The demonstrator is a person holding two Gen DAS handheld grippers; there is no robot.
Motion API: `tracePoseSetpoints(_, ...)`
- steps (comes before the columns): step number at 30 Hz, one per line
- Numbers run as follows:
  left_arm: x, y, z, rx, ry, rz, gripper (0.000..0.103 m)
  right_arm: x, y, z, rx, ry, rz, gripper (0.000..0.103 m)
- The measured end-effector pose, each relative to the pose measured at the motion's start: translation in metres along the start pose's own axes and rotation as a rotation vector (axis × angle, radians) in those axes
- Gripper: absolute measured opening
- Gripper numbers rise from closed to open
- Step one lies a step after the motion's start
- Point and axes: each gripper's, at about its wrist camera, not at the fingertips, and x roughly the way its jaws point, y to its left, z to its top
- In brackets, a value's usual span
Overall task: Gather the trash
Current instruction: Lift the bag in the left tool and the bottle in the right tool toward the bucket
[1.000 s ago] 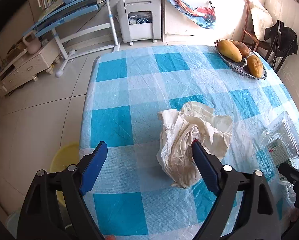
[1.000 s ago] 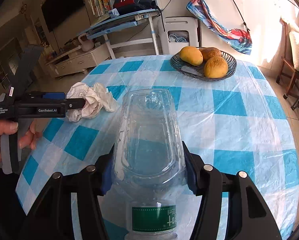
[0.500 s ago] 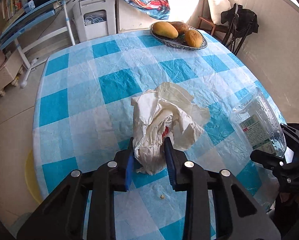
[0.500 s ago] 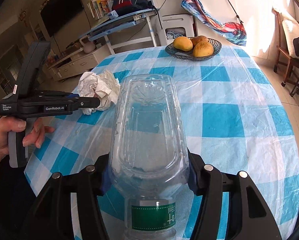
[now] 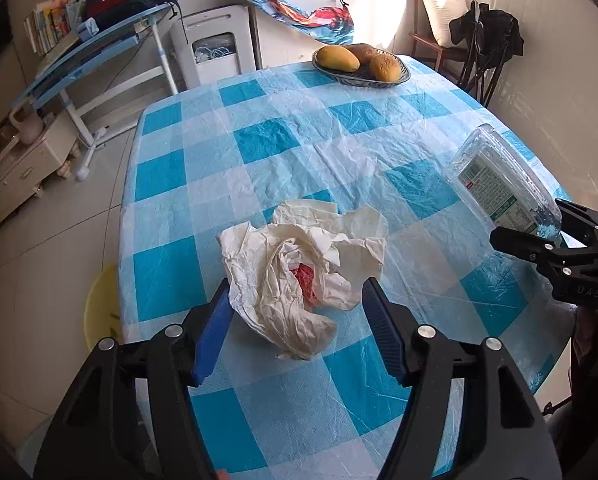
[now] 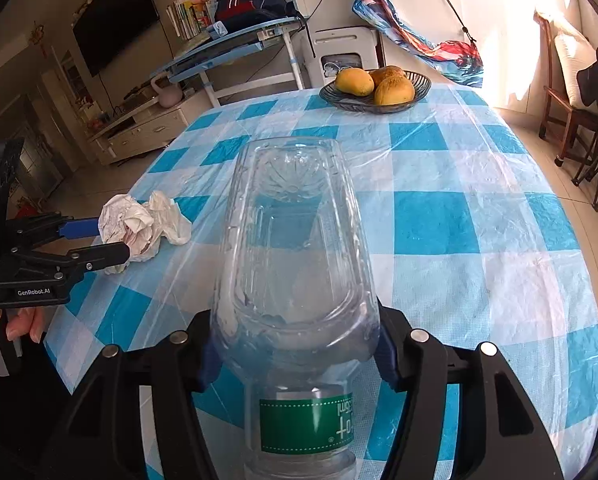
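Left wrist view showed the table [image 5: 259, 144], covered with a blue and white checked plastic cloth, and on it the crumpled paper wad [image 5: 299, 268] was lying near the front edge, between the fingers of the left gripper [image 5: 295, 300]. The jaws of this gripper had just been opening again, so the wad was only framed by them: the left pad seemed to touch the paper, the right pad stood just beside it, and nothing was pressed. It was judged that the wad, being light and loose, could be pushed toward the edge or could slip out if the jaws were closed on only an outer flap; the thin cloth could also be caught and dragged with it. In the right wrist view the clear plastic bottle [image 6: 295, 280] was clamped across its body by the right gripper [image 6: 295, 344], above the table, base pointing forward. Such a soft, smooth bottle could be dented or could slide out if the grip were relaxed. The fruit bowl [image 6: 419, 80] stood well apart at the far side and was not considered at risk.
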Motion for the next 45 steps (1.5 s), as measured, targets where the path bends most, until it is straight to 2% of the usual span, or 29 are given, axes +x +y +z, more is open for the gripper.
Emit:
tracePoseSetpoints(7,0.009,-0.007,0.002,0.051,0.013,0.033,0.07,-0.001,-0.004,0.0,0.013,-0.018,-0.023,0.061)
tracePoseSetpoints(13,0.014,-0.006,0.005,0.043,0.01,0.042,0.073,-0.006,0.0,0.005,-0.009,-0.048,-0.024,0.063)
tracePoseSetpoints(31,0.029,-0.008,0.011,0.064,0.03,0.048,0.073,0.003,-0.008,0.009,0.021,-0.021,0.015,0.063)
tracePoseSetpoints(35,0.03,-0.011,0.009,0.076,0.028,0.031,0.06,0.003,-0.007,0.008,0.02,-0.021,0.015,0.063)
tracePoseSetpoints(37,0.028,-0.01,0.009,0.072,0.022,0.013,0.043,0.003,-0.007,0.008,0.018,-0.021,0.014,0.063)
tracePoseSetpoints(40,0.024,-0.007,0.01,0.055,0.01,0.002,0.027,0.003,-0.007,0.008,0.016,-0.021,0.013,0.063)
tracePoseSetpoints(45,0.008,0.013,0.014,-0.019,-0.041,0.024,0.023,0.003,-0.007,0.008,0.016,-0.021,0.013,0.062)
